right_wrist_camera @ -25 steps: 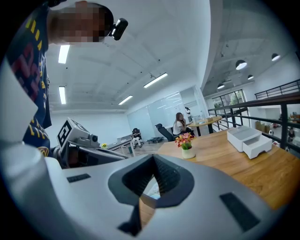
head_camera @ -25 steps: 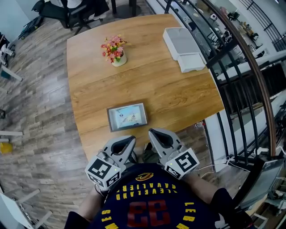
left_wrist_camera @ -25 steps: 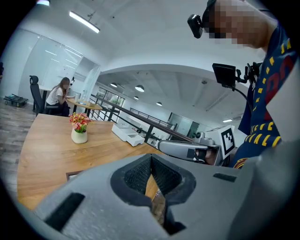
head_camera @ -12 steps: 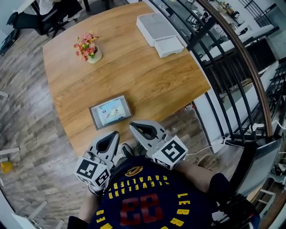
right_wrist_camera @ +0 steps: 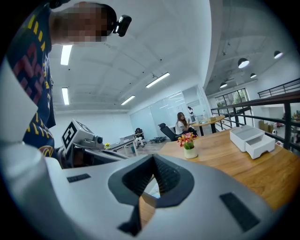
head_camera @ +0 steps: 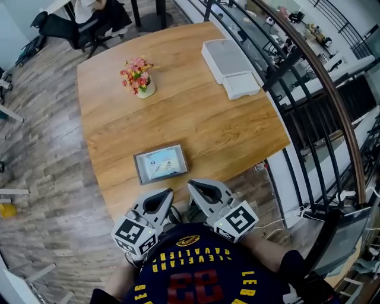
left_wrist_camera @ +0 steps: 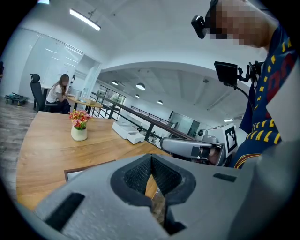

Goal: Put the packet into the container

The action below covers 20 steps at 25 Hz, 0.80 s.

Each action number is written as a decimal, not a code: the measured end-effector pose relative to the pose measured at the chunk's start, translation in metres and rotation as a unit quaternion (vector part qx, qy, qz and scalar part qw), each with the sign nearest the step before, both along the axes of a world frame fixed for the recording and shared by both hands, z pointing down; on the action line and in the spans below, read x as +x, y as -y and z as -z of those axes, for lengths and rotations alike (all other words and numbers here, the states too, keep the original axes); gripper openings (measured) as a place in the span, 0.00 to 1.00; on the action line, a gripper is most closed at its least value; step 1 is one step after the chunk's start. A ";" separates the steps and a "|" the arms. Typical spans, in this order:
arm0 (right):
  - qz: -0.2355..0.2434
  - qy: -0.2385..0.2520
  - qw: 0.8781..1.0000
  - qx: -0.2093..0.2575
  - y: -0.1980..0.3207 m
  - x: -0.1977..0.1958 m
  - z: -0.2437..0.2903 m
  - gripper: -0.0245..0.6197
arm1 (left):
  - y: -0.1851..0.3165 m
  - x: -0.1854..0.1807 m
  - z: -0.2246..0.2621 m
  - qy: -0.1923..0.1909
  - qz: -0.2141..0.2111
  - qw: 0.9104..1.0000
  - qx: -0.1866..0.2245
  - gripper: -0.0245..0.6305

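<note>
The packet (head_camera: 160, 164) is a flat rectangle with a grey border and a pale blue picture; it lies on the wooden table (head_camera: 196, 119) near the front edge. The white container (head_camera: 224, 57) stands at the far right corner, with a smaller white piece (head_camera: 242, 85) against it. My left gripper (head_camera: 165, 193) and right gripper (head_camera: 195, 186) are held close to the person's chest, just short of the table's near edge. Both are shut with nothing between the jaws. The right gripper view shows the container (right_wrist_camera: 251, 138) far off to the right.
A small vase of pink flowers (head_camera: 139, 80) stands at the far left of the table. A black railing (head_camera: 297, 71) runs along the table's right side. A person sits at a desk (head_camera: 95, 15) beyond the table. Wood-plank floor (head_camera: 41, 148) lies to the left.
The head view swung left and then partly back, so the table shifts in frame. Both grippers stay shut at the person's chest, short of the packet.
</note>
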State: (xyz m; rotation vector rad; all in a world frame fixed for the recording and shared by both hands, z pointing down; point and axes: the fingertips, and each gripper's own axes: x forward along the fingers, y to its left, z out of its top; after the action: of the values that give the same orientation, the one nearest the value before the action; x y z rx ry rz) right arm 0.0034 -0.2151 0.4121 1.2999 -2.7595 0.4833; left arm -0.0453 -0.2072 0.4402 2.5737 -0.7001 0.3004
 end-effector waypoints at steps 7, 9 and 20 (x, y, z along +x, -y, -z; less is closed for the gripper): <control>0.002 0.003 1.000 0.001 0.003 0.001 -0.001 0.05 | 0.002 0.000 -0.004 0.001 0.001 1.000 -0.001 0.05; 0.002 0.002 1.000 0.004 0.002 0.002 0.000 0.05 | 0.002 0.001 -0.004 0.001 0.001 1.000 -0.001 0.05; 0.005 -0.005 1.000 0.009 0.002 0.003 0.002 0.05 | 0.004 0.002 -0.005 0.001 0.000 1.000 0.002 0.05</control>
State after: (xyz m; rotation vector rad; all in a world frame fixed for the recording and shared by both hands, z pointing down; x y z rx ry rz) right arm 0.0065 -0.2166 0.4105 1.2876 -2.7670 0.4498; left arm -0.0434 -0.2111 0.4447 2.5762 -0.7032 0.3029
